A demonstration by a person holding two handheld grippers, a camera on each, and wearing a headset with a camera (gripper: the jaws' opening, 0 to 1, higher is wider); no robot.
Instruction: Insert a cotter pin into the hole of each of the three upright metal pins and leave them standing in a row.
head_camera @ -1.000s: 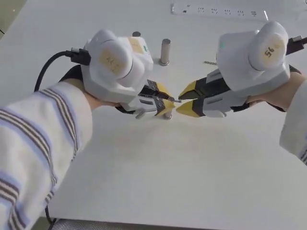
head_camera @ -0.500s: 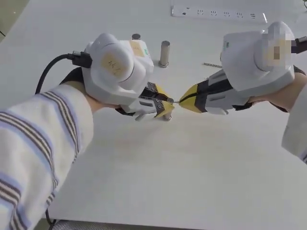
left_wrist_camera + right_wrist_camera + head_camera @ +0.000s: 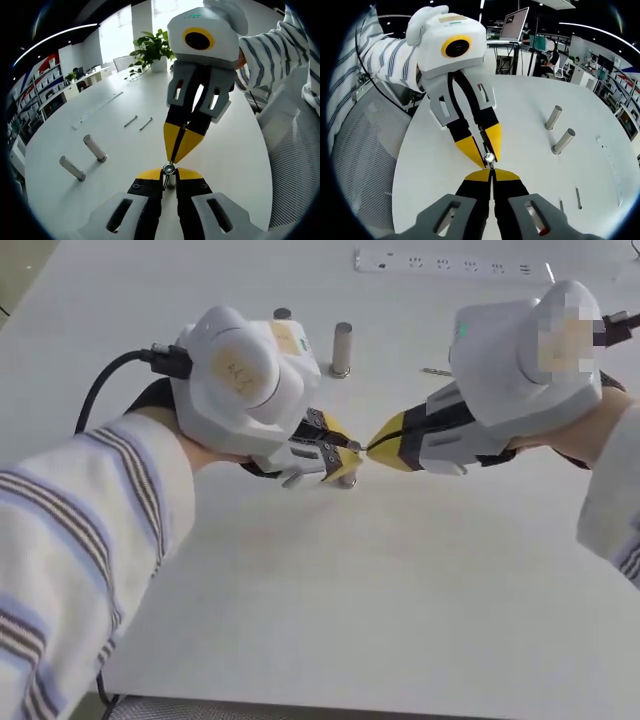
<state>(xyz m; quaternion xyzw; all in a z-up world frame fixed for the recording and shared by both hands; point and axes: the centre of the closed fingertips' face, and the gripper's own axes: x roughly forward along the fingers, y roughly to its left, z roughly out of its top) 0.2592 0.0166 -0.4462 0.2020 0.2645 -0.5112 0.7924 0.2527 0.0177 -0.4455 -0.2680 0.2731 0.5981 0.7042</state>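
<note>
Just above the middle of my head view, the left hand-held gripper (image 3: 343, 456) is clenched on a metal pin (image 3: 348, 480) that stands upright on the white desk (image 3: 380, 580). The right hand-held gripper (image 3: 375, 447) meets it tip to tip from the right. Its jaws are pinched on a thin cotter pin (image 3: 360, 449) level with the metal pin's top. I cannot tell whether it has entered the hole. Toward the upper middle a second metal pin (image 3: 342, 348) stands upright. A third metal pin (image 3: 283, 313) peeks out behind the left device. A spare cotter pin (image 3: 437, 371) lies to their right. A power strip (image 3: 450, 262) runs along the top edge.
</note>
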